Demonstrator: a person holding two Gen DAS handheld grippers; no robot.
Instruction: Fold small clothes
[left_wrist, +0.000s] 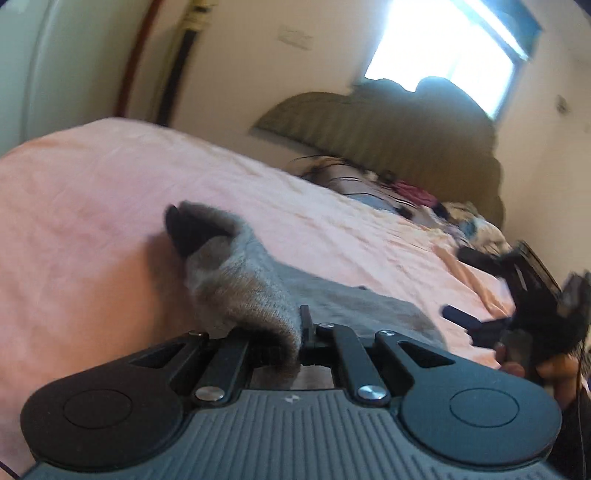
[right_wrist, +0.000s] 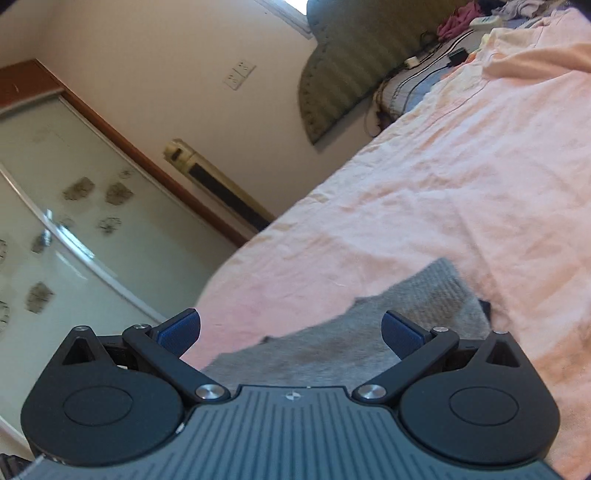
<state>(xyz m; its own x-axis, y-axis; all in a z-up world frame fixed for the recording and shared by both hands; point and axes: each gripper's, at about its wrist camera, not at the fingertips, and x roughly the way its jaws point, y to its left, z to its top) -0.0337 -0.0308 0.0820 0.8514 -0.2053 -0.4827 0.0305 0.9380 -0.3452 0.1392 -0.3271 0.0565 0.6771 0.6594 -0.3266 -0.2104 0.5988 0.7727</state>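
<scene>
The left gripper is clamped on the grey sock, lifted off the pink bedsheet; right gripper gapes above it; I'd carry the toe over squarely.

Pink bedsheet, olive headboard, perhaps clothes beside

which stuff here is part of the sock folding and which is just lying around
In the job: grey sock, left gripper shut on it, right gripper open above it, pink bedsheet.

Lying about: clothes pile by the headboard, cables.
</scene>
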